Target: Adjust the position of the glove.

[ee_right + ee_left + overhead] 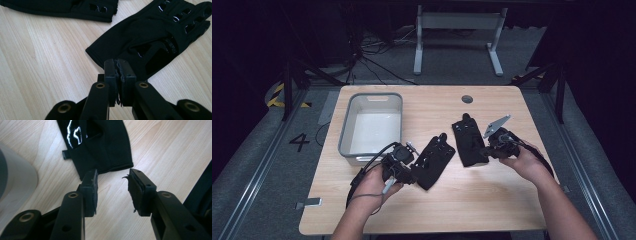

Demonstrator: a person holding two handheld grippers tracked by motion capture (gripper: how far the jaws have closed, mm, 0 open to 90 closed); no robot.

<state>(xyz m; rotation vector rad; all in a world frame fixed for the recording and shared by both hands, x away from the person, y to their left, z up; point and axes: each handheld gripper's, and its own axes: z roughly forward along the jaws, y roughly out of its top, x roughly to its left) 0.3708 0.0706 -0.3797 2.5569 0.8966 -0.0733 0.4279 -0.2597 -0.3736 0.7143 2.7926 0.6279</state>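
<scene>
Two black gloves lie flat on the wooden table (492, 195). My left gripper (414, 172) (112, 173) stands open just short of the cuff of the left glove (437, 157) (100, 145), with only bare wood between its pads. In the right gripper view, my right gripper (485, 150) (119, 62) is shut, pads pressed together, its tips over the cuff edge of the right glove (467, 140) (150, 37). I cannot tell whether any fabric is pinched. The other glove (62, 7) lies farther off in that view.
A grey plastic bin (346, 135) stands at the back left of the table, close beside my left hand; its rounded corner (15, 182) is seen in the left gripper view. A round grommet hole (467, 99) sits near the far edge. Bare wood spreads along the front.
</scene>
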